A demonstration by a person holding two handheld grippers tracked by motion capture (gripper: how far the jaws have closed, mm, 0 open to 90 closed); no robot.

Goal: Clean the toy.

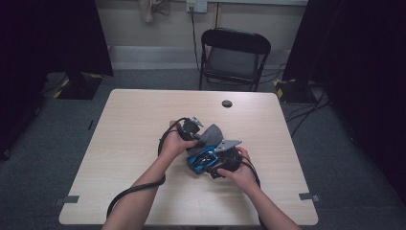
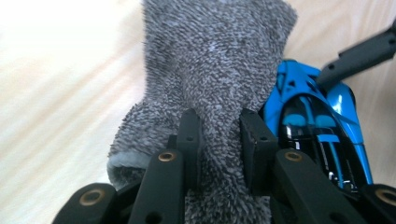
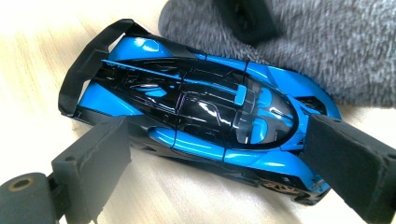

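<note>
While pinched in the left gripper (image 2: 218, 140), fuzzy grey sock (image 2: 215, 60) beside glossy blue car (image 3: 201, 116); right gripper (image 3: 224, 154) jaws wide.

High view dim, dark edges; gripper views bright, tabletop overexposed, near fingers blurred.

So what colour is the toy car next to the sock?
Bright blue with glossy black, clearest in the right gripper view: toy car.
</note>
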